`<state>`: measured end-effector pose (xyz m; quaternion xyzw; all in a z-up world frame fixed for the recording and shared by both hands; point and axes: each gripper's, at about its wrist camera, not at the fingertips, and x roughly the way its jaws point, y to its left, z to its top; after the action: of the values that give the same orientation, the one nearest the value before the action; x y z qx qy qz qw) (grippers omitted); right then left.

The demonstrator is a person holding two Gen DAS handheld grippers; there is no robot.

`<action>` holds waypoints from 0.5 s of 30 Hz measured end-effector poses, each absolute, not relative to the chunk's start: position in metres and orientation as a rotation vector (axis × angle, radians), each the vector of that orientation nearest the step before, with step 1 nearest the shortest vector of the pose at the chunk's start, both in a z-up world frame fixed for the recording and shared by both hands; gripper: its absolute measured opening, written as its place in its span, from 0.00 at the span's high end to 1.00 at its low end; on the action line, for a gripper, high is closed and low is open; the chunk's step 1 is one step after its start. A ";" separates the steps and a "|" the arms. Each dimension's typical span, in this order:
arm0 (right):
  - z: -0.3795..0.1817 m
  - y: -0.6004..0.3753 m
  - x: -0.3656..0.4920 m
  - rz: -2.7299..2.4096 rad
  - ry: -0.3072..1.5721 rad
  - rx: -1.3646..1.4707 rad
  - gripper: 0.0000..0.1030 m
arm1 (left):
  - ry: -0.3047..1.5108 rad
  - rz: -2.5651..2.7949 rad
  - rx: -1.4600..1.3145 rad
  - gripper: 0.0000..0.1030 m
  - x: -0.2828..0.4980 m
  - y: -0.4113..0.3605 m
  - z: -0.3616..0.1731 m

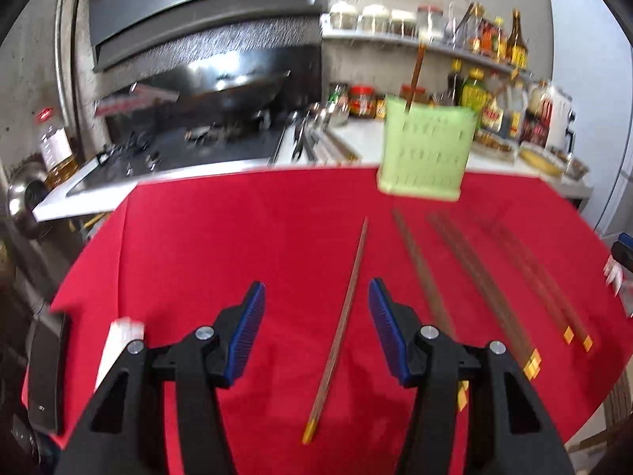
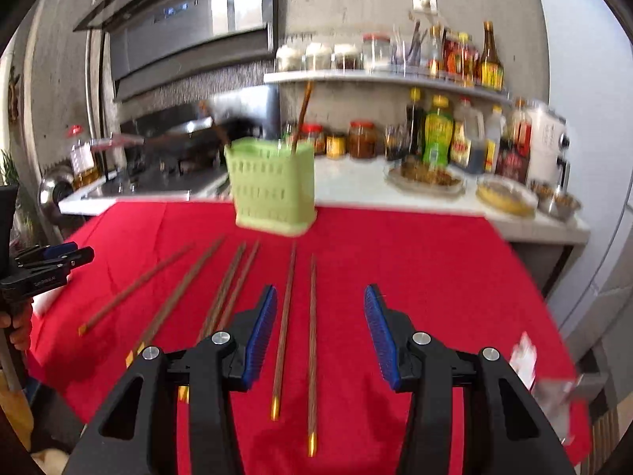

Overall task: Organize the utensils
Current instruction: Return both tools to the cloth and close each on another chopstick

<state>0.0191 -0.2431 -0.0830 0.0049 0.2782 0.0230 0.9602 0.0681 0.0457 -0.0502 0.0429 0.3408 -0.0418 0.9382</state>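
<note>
A green slotted utensil holder (image 1: 425, 152) stands at the far edge of the red cloth (image 1: 237, 237) with one brown chopstick (image 1: 415, 75) upright in it. Several brown chopsticks with yellow ends lie on the cloth. My left gripper (image 1: 316, 304) is open and empty above one single chopstick (image 1: 344, 316); more chopsticks (image 1: 474, 273) lie to its right. My right gripper (image 2: 320, 308) is open and empty over a pair of chopsticks (image 2: 312, 332). The holder (image 2: 273, 186) and further chopsticks (image 2: 178, 289) show in the right wrist view, with the left gripper (image 2: 47, 261) at the left edge.
A stove with a wok (image 1: 237, 91) sits behind the table at the left. A counter and shelf with jars and sauce bottles (image 2: 455, 138) and food dishes (image 2: 506, 194) run behind at the right. A white fridge (image 2: 593, 158) stands far right. A dark device (image 1: 43, 376) lies at the table's left edge.
</note>
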 end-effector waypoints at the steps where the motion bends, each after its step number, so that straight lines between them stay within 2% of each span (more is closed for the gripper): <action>1: -0.091 -0.242 0.016 0.050 0.583 0.009 0.54 | 0.714 -0.084 0.083 0.48 0.064 0.048 -0.058; 8: -0.125 -0.241 -0.004 0.027 0.644 0.019 0.54 | 0.791 -0.084 0.063 0.49 0.044 0.057 -0.090; 11: -0.134 -0.241 -0.007 0.024 0.669 0.022 0.55 | 0.818 -0.101 0.061 0.58 0.041 0.057 -0.100; 15: -0.141 -0.243 -0.006 0.032 0.687 0.037 0.70 | 0.834 -0.093 0.063 0.64 0.046 0.058 -0.108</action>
<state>-0.0062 -0.2435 -0.1412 0.0179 0.3369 0.0159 0.9412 0.0458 0.0575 -0.1078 0.0307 0.4050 -0.0450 0.9127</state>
